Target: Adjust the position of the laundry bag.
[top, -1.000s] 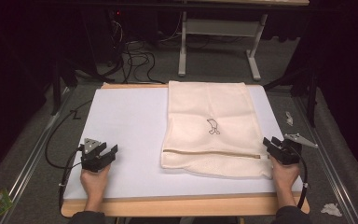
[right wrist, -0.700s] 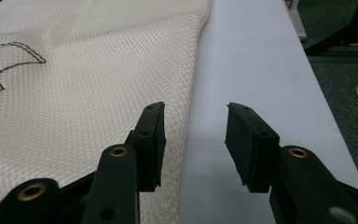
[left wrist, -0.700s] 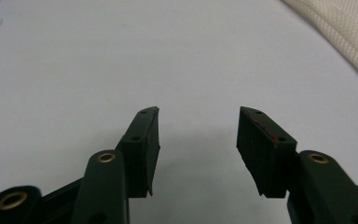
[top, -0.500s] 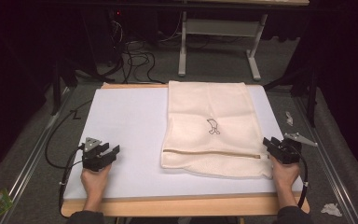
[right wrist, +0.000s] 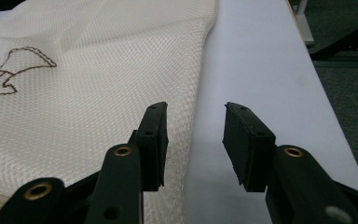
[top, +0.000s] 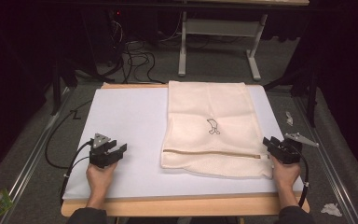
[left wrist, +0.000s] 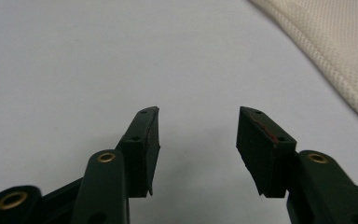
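Cream bag [top: 212, 130] lies flat, untouched on white mat [top: 126, 116] | left gripper [top: 113, 152] released, apart | right gripper [top: 271, 144] released at bag's edge | nothing begun

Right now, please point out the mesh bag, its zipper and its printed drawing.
mesh bag [top: 209, 107], high view, upper cloth panel.
zipper [top: 205, 151], high view, middle of its line.
printed drawing [right wrist: 14, 72], right gripper view, its brown outline.
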Demonstrator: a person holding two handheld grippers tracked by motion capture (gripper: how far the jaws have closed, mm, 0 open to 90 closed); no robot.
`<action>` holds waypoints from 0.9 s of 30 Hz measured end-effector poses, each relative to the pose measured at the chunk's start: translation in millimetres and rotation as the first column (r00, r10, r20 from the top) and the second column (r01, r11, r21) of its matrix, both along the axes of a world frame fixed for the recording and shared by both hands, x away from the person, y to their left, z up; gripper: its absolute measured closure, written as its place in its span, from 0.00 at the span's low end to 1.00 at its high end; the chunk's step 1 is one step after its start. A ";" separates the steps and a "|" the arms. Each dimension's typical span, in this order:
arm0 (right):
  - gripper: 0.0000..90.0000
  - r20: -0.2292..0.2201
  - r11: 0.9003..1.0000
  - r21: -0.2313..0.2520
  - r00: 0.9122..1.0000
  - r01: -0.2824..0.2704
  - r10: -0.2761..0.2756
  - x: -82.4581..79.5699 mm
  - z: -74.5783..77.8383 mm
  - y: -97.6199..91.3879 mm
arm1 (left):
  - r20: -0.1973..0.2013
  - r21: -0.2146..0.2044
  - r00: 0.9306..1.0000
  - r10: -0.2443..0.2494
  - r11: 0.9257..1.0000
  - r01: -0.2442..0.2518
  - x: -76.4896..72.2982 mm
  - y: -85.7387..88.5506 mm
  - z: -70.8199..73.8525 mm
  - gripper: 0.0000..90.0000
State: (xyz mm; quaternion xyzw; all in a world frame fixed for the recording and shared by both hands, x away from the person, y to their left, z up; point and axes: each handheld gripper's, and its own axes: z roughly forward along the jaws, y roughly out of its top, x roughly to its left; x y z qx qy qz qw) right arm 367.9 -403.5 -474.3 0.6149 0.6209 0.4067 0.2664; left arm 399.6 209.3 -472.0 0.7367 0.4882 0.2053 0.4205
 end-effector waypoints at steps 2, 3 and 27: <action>0.68 -0.001 1.000 0.017 1.000 -0.014 0.014 0.1 0.2 -1.1 | -0.005 -0.009 1.000 -0.006 1.000 0.006 0.6 -3.8 2.1 0.55; 0.68 0.000 1.000 0.024 1.000 -0.018 0.018 -0.4 0.8 -1.4 | -0.005 -0.009 1.000 -0.006 1.000 0.006 0.6 -3.8 2.1 0.55; 0.69 -0.110 0.995 0.027 0.989 -0.095 0.097 -7.1 21.0 11.2 | -0.073 -0.075 0.978 -0.194 0.979 0.189 5.0 -70.2 33.6 0.50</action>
